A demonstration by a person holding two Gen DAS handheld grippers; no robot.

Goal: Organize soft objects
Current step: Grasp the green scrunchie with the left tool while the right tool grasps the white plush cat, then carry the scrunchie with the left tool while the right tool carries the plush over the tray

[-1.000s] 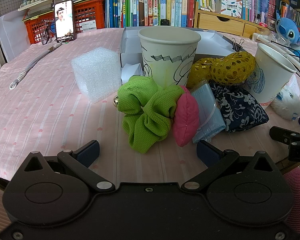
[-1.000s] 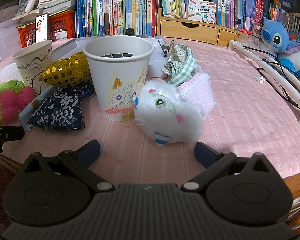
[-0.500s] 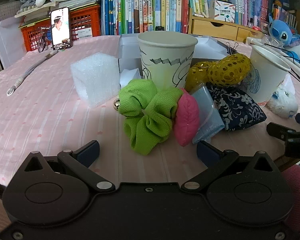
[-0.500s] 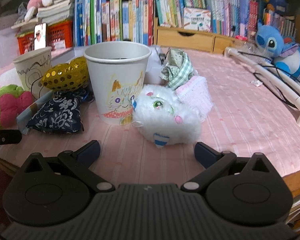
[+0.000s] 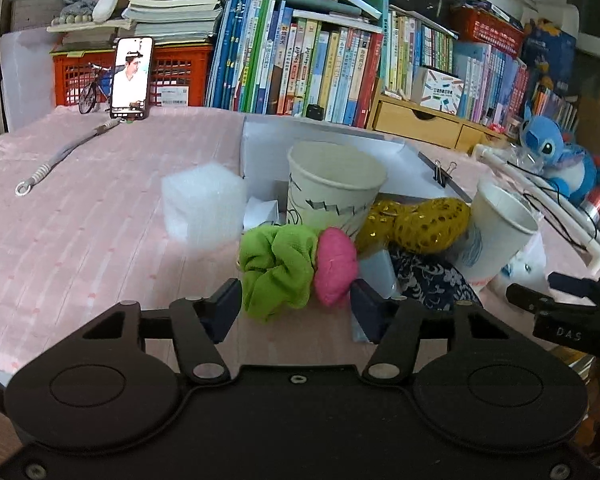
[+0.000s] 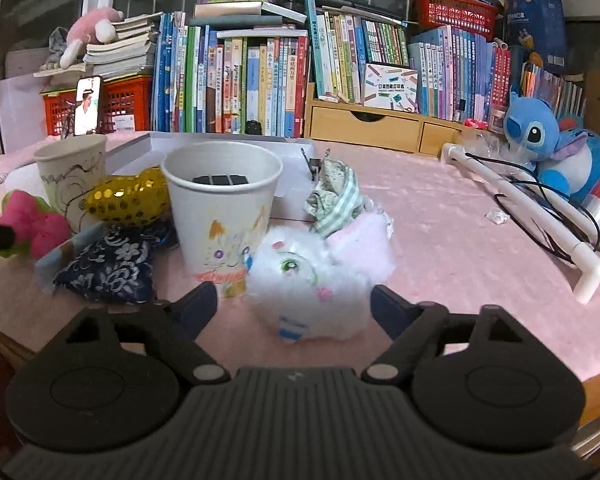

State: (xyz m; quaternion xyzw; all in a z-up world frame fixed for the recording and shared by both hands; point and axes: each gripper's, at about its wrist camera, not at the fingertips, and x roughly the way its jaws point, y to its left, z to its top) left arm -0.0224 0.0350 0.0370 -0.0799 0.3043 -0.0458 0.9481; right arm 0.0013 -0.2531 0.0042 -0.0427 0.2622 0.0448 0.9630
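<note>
A green scrunchie with a pink middle (image 5: 276,268) lies in front of a drawn-on paper cup (image 5: 332,188). My left gripper (image 5: 296,306) has it between its jaws, which are closing; both pads touch its sides and it looks bunched. In the right wrist view a white fluffy toy (image 6: 308,292) lies beside the cat cup (image 6: 220,216). My right gripper (image 6: 294,304) straddles the toy with its jaws closing a little; a gap shows at the left pad. A gold sequined pouch (image 5: 428,224), a navy flowered pouch (image 5: 432,280) and a blue mask (image 5: 376,272) lie between the cups.
A white foam cube (image 5: 202,208) and an open white box (image 5: 324,140) stand behind the scrunchie. A checked cloth (image 6: 336,200) and a pink knit piece (image 6: 360,244) lie behind the toy. A white pipe with cables (image 6: 540,216) and a blue plush (image 6: 552,148) are at the right; books line the back.
The left jaws have drawn in from wide open onto the scrunchie, and that hand has risen and tilted up. The right jaws have narrowed slightly around the white toy.
</note>
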